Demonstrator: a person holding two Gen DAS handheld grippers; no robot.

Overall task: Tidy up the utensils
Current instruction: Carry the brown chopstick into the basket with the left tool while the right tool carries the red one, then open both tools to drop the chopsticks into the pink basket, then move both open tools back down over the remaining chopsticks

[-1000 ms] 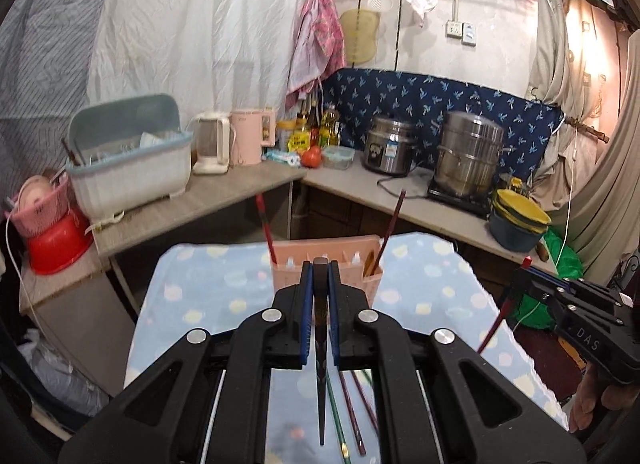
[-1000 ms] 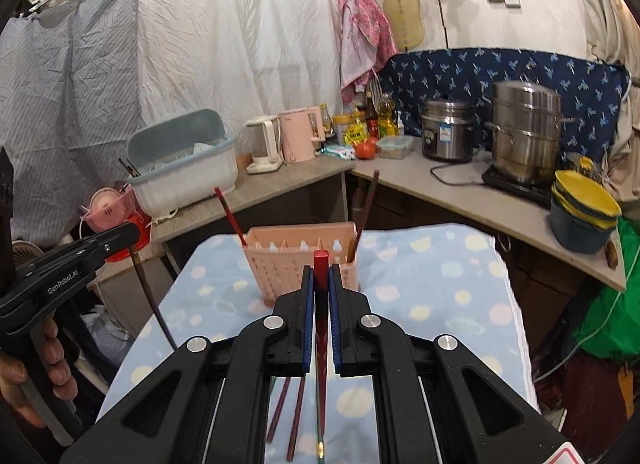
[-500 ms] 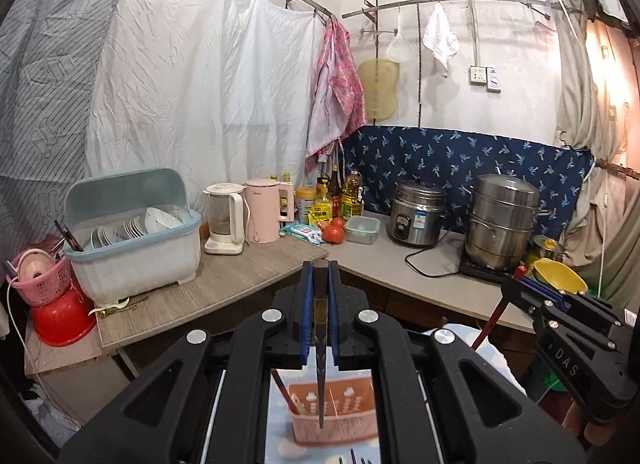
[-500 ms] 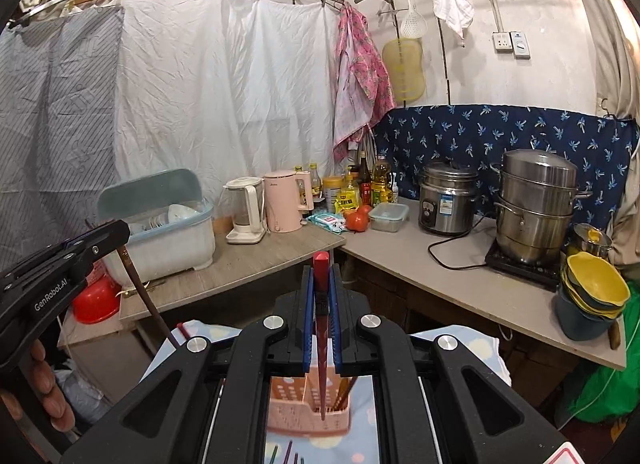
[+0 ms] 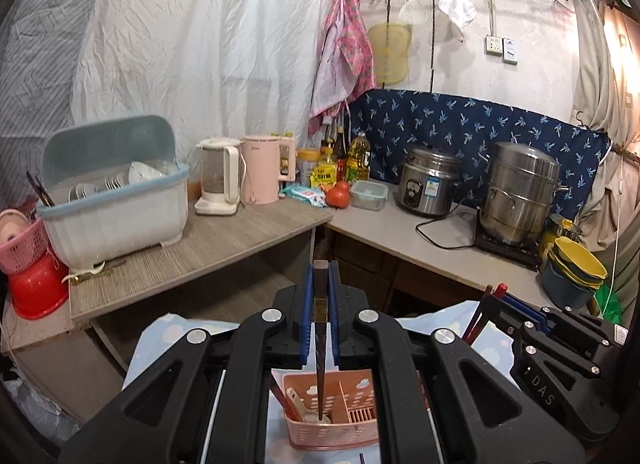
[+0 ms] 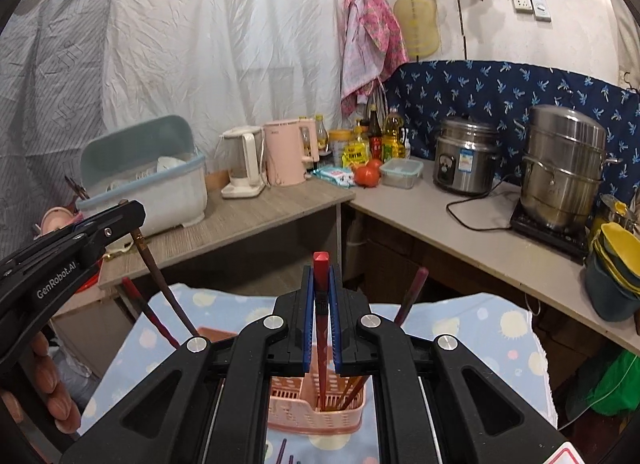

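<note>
A pink utensil basket (image 5: pixel 332 430) stands on the blue dotted cloth (image 6: pixel 460 328); it also shows in the right wrist view (image 6: pixel 316 412). My left gripper (image 5: pixel 319 304) is shut on a dark brown chopstick (image 5: pixel 320 368) held upright, its tip down inside the basket's left compartment. My right gripper (image 6: pixel 321 296) is shut on a red chopstick (image 6: pixel 321 344) held upright, its tip inside the basket among other chopsticks (image 6: pixel 352 390). Each gripper shows at the edge of the other's view.
Loose chopsticks (image 6: pixel 280 452) lie on the cloth in front of the basket. Behind are a wooden counter (image 5: pixel 200 248) with a dish bin (image 5: pixel 116 199) and kettles, and a grey counter (image 5: pixel 432 240) with a rice cooker (image 5: pixel 430 183) and a steel pot (image 5: pixel 520 195).
Both grippers rose and tilted their chopsticks upright, then lowered them. The chopstick tips now reach into the pink basket, left one in the left compartment, right one in the other.
</note>
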